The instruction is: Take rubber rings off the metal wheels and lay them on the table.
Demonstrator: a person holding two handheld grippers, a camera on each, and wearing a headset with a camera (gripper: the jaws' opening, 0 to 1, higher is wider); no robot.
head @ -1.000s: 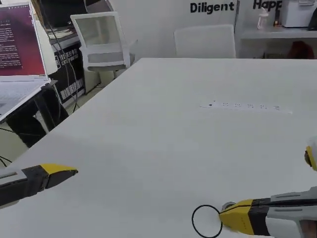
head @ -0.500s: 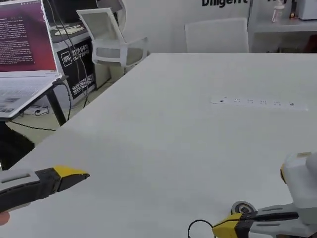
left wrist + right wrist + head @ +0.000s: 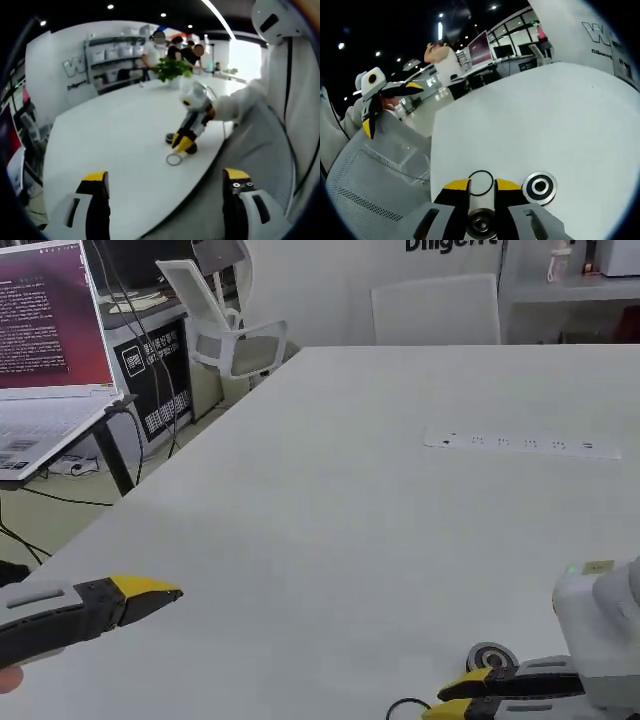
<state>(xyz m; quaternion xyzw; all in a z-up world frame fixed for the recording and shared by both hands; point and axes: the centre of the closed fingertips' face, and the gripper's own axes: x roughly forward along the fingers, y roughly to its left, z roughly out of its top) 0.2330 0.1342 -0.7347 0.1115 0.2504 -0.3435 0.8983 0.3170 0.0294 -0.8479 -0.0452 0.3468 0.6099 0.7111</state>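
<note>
Squeezing right gripper (image 3: 482, 185) jaws on a wheel (image 3: 480, 223), spreading left gripper (image 3: 165, 176) jaws wide. Now leaving ring (image 3: 481, 171) flat on table (image 3: 545, 115), off the tips; finishing one.

Bright, even overhead light washes the white matte table (image 3: 330, 490), leaving only faint, soft shadows. Both gripper views bend strongly at their edges, where small round ceiling spotlights (image 3: 110, 6) glare against darkness

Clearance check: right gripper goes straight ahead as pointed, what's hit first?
Likely the black rubber ring just past the right gripper tips, flat on the table; the metal wheel sits off-line beside it.
</note>
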